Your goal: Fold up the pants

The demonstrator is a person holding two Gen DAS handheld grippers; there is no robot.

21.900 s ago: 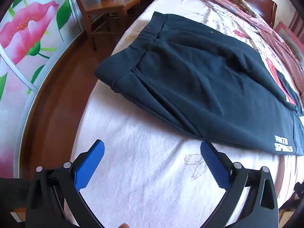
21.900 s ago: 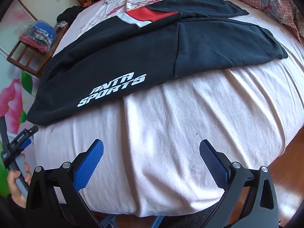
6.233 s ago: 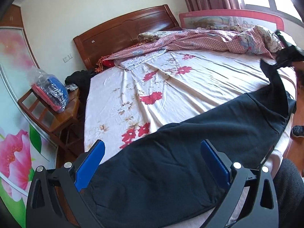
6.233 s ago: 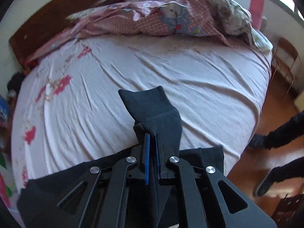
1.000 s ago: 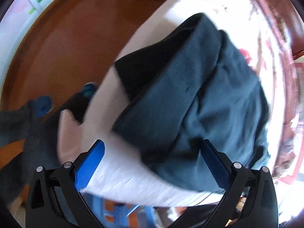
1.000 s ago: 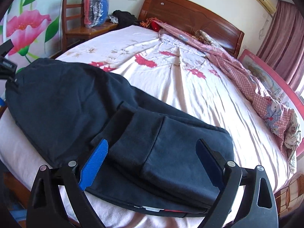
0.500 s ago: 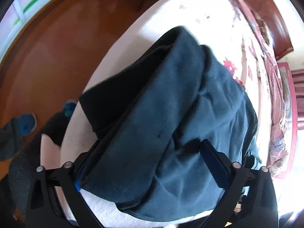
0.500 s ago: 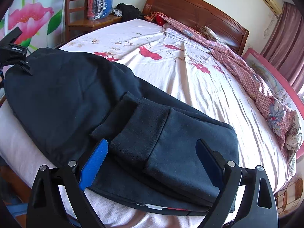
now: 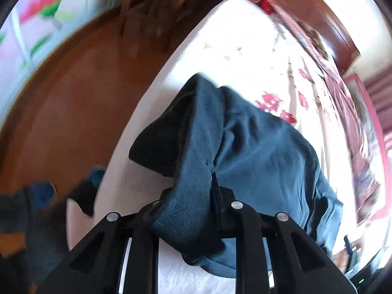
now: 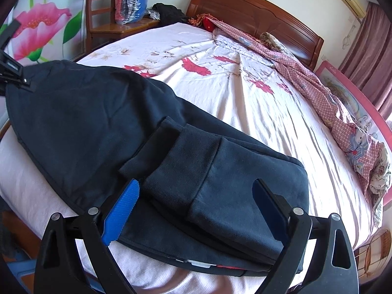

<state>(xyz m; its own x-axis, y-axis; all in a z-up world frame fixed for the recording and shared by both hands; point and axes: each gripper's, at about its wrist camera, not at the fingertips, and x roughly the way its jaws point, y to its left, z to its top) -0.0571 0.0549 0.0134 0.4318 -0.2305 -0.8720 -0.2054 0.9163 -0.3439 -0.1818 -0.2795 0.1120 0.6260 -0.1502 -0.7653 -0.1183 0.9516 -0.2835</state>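
Note:
The dark navy pants (image 10: 98, 122) lie along the near edge of the bed, with the leg ends folded back on top (image 10: 208, 171). My right gripper (image 10: 196, 196) is open and empty, hovering over the folded leg cuffs. My left gripper (image 9: 208, 191) is shut on the waistband end of the pants (image 9: 196, 166), which bunches up over its fingers. It also shows at the far left of the right wrist view (image 10: 12, 71), at the pants' left end.
The bed sheet (image 10: 245, 78) with red flowers stretches behind the pants. A pink checked quilt (image 10: 330, 103) lies along the far right. A wooden chair (image 10: 103, 7) with a bag stands left of the headboard. Wooden floor (image 9: 73, 98) lies left of the bed.
My left gripper has closed on the waistband end of the pants, which was between its open fingers half a second ago. My right gripper has stayed open, shifting slightly nearer the folded cuffs.

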